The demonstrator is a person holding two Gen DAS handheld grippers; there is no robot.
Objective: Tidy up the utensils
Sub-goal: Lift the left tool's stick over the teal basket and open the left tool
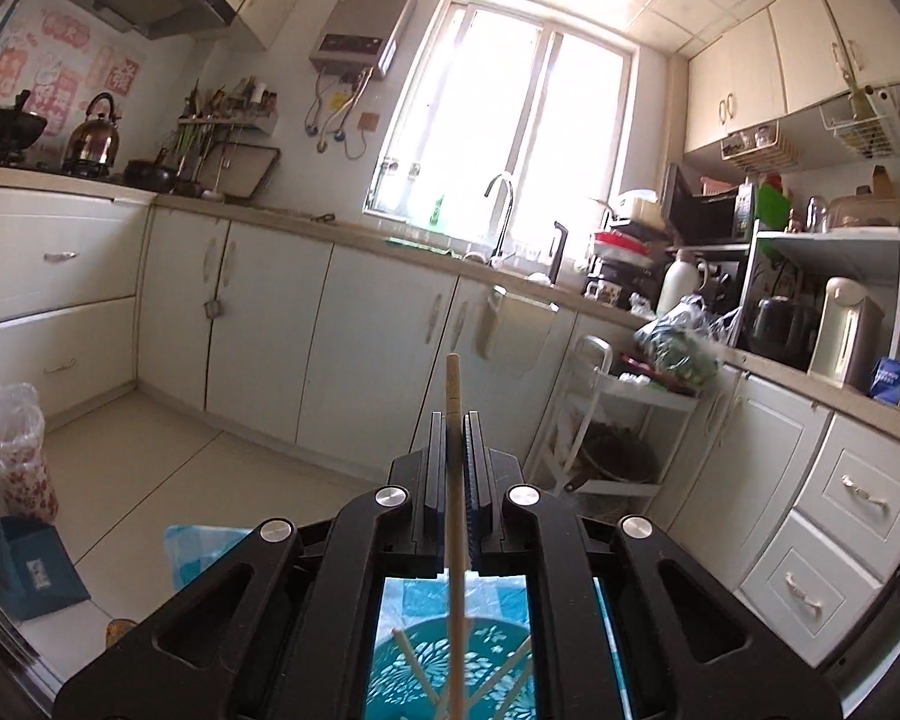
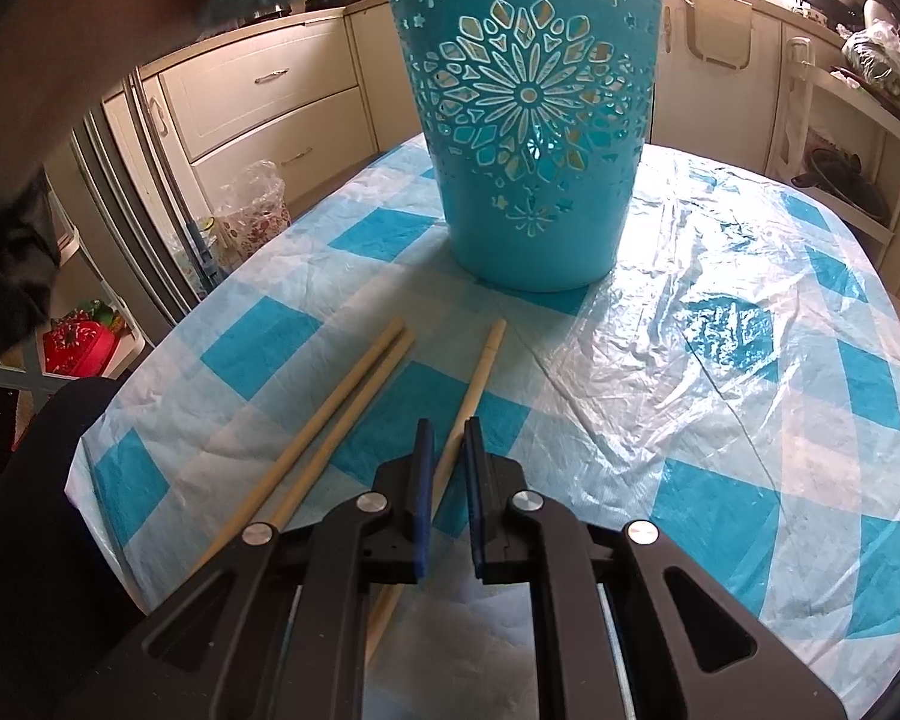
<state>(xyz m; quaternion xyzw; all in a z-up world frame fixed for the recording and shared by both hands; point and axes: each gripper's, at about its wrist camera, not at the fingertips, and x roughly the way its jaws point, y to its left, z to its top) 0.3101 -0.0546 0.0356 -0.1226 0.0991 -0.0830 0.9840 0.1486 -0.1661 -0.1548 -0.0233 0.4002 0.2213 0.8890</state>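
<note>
Keep left gripper clamped on chopstick; hold upright above basket. Lower gently. Right gripper pinches another chopstick.

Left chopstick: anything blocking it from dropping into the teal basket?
Nothing visible. The left gripper holds the chopstick over the teal basket; the opening below holds only a few chopsticks already inside, leaning against the wall.

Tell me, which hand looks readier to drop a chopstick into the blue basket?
Probably left. Its tongs already clamp a chopstick above the basket. The right tongs' chopstick lies on the table.
</note>
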